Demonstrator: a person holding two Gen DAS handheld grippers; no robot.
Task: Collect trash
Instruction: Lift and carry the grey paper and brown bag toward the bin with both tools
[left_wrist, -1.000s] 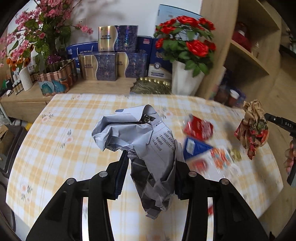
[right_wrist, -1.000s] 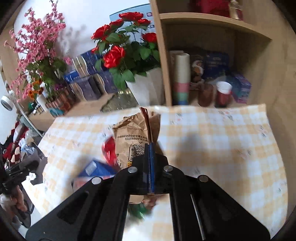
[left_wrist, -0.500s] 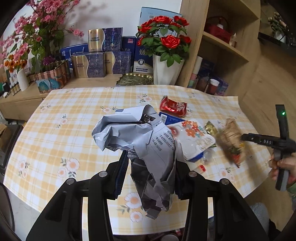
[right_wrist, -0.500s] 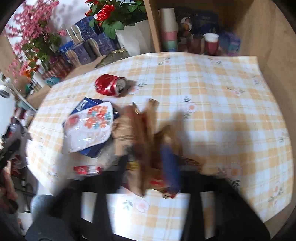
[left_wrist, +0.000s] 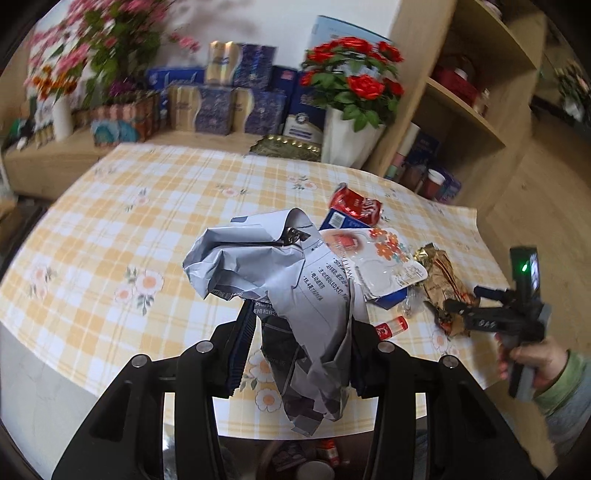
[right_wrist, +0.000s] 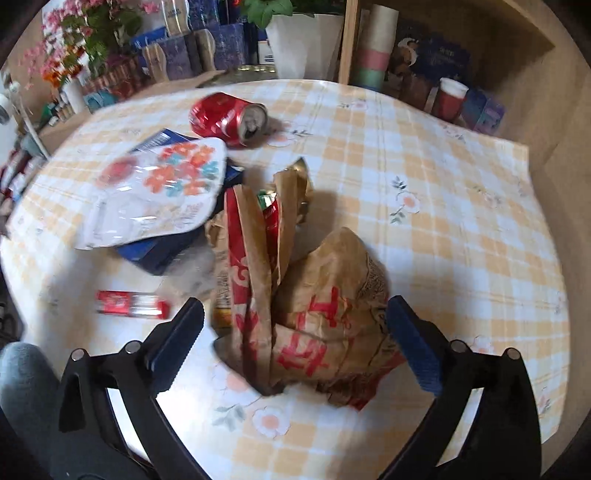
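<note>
A: What has the left gripper (left_wrist: 299, 336) got?

B: Its jaws are clamped on a crumpled grey-white mailer bag (left_wrist: 280, 280), in the centre of the left wrist view, just as in both earlier frames. The bag hangs in front of the near edge of the table (left_wrist: 110, 221), with one end drooping between the fingers.

A: And the right gripper (right_wrist: 295, 339)?

B: That is where the change is. A second ago its jaws were pressed together on the brown paper bag (right_wrist: 306, 295), held up in the air. Now the jaws stand wide apart and the bag lies on the yellow checked cloth between the two blue pads (right_wrist: 413, 347); whether either pad touches it, I cannot tell.

A: Where does that show in the left view?

B: At the right middle of the frame, where the right gripper (left_wrist: 461, 306) points in at the bag (left_wrist: 439, 284) near the table's edge.

A: What else is lying there?

B: In the right wrist view, a dented red can (right_wrist: 229, 118) on its side at the upper middle; a flowered plastic pack (right_wrist: 155, 192) at the left, resting on a dark blue box (right_wrist: 159, 251); and a small red wrapper (right_wrist: 133, 304) at the lower left. The brown bag lies just beside the pack and box, where half a second ago it was a blur above them.
</note>
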